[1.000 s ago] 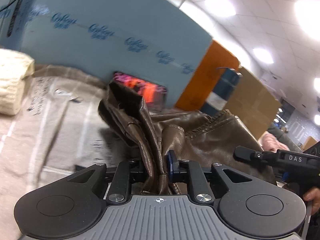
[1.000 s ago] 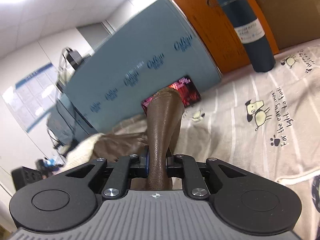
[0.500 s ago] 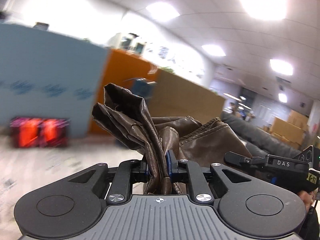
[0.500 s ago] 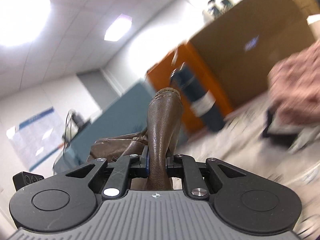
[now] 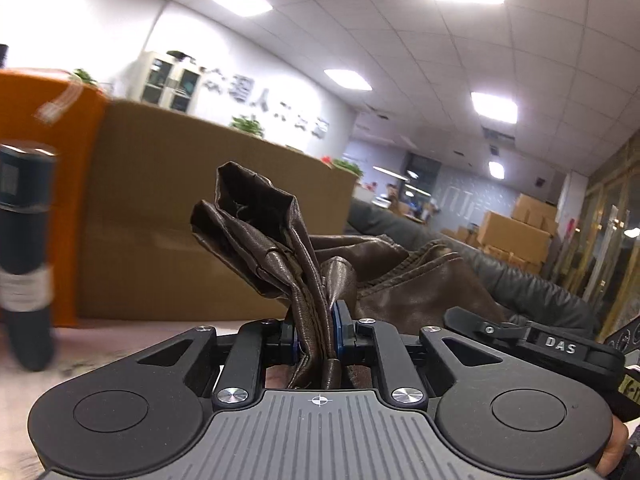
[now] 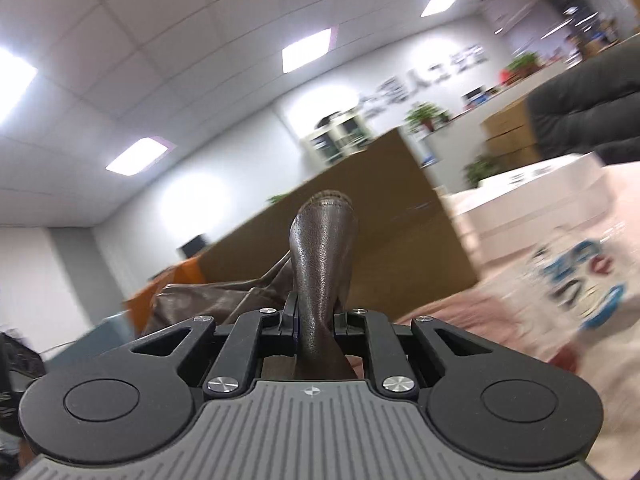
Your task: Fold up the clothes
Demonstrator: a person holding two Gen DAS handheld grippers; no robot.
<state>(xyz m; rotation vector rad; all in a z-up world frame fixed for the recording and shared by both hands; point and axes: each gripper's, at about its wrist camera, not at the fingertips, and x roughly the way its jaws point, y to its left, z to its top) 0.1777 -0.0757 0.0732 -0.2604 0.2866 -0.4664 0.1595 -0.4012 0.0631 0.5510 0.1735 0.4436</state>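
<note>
Up in the air above the surface [image 6: 500, 320], I've got the brown leather garment [image 5: 400, 280] lifted, both cameras tilted at ceiling and office wall. Left tongs [image 5: 316, 330] clenched on a bunched wad of the leather, several layers crammed between the pads, crumpled end sticking up past the tips. Right tongs [image 6: 316, 320] clenched on a smoother rolled edge of the same garment [image 6: 324, 260], stitched hem showing at the top. In the left view the right tongs' body [image 5: 532, 344] sits just beside the hanging leather, so my two grips are near each other, cloth slack and sagging between them. Dark blue bottle [image 5: 24, 248] stands on the surface at left, blurred; cardboard wall [image 5: 180, 208] behind. Can't see how much of the garment hangs below, it's out of both views. Step in hand, my read: carrying it up to shake out or spread before laying flat. To do it well I'd pull the two grips apart until the edge between goes taut, keep both at equal height so it hangs square, then lower the far hem first onto the pink printed cloth [image 6: 560, 320]. Leather is stiff and heavy, likely holds creases, so the left wad probably needs a regrip on a single layer. Watch the bottle when swinging left.
</note>
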